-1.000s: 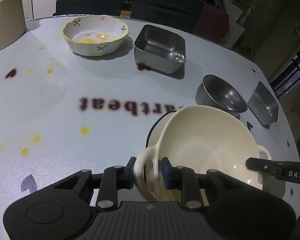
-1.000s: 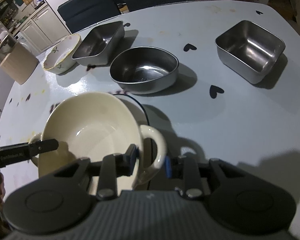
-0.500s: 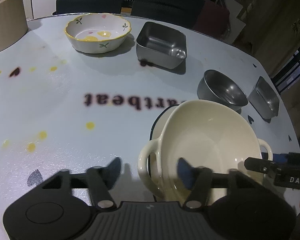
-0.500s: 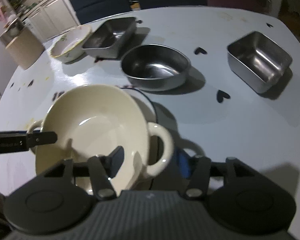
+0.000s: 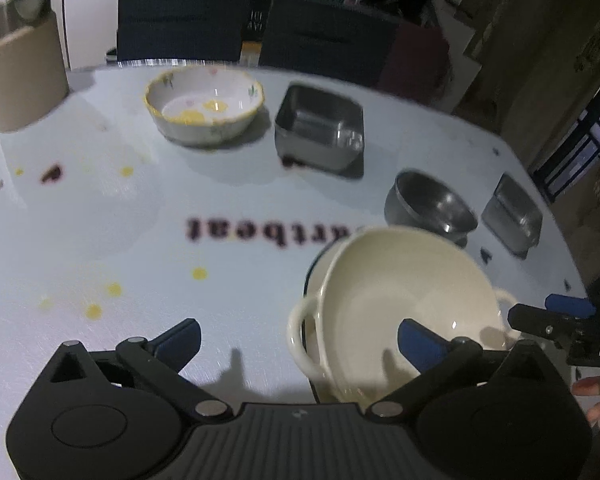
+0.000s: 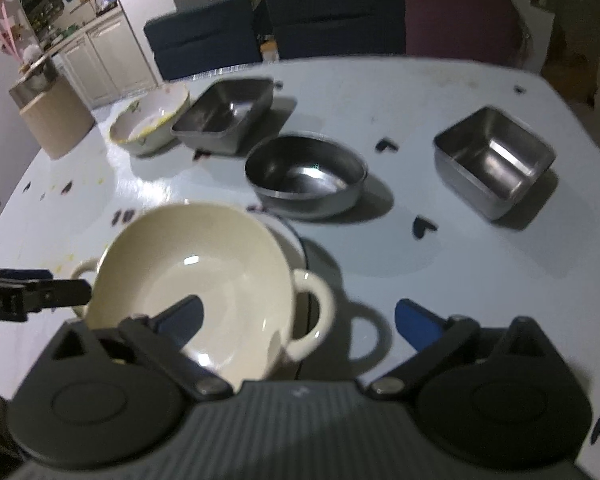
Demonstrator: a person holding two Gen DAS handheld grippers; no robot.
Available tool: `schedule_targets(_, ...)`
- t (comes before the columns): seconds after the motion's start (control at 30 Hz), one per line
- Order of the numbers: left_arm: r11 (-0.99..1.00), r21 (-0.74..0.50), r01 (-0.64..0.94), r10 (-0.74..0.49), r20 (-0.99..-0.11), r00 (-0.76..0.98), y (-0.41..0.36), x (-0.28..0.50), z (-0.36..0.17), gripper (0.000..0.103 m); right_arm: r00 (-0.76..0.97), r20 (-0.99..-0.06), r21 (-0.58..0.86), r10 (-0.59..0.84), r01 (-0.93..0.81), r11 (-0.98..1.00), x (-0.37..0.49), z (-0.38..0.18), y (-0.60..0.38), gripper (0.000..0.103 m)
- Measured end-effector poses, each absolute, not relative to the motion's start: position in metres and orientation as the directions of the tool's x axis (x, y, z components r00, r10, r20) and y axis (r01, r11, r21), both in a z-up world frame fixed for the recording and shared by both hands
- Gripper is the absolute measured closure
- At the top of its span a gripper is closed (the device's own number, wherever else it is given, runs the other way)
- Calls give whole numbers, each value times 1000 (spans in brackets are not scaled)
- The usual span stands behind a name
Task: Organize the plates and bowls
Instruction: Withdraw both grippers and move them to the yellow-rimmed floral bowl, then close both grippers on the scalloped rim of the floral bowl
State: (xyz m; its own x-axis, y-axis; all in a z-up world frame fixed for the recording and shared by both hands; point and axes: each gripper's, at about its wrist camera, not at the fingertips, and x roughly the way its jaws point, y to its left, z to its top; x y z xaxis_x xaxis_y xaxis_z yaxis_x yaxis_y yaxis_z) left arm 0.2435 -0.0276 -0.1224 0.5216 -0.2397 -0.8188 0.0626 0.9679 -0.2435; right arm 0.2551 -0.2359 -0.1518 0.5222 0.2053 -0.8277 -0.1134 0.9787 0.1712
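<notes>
Let go on both sides: left hand-held gripper (image 5: pixel 298 338) and right hand-held gripper (image 6: pixel 298 320) opening wide, pads clear of the handles they pinched a second ago. Cream two-handled bowl (image 5: pixel 408 300) now resting tilted on what looks like a dark-rimmed plate (image 6: pixel 296 240), near the worktop (image 5: pixel 140 220) edge. Placement apparently done. Handle-to-handle axis running across between the grippers, mouth facing up.

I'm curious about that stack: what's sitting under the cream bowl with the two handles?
Under the cream bowl a plate with a dark rim peeks out on its far side. Only that edge shows; the bowl covers the rest, so whether anything else lies beneath cannot be seen.
</notes>
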Motion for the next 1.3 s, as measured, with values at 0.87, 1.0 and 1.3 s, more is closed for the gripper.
schedule_targets(0.87,948,-297,-113,-98,-612,785,73,348,-52,1,754,-531,400,387,-180,899,358,-65,-152,0)
schedule_targets(1.0,948,-291,-131,-83,-622,778,87,380,-62,9,744,-520,455,419,-174,873,393,-73,-128,0)
schedule_targets(1.3,934,-313,-171,-92,-674,733,122,435,-110,39,641,-618,467,455,-166,868,476,-122,-74,31)
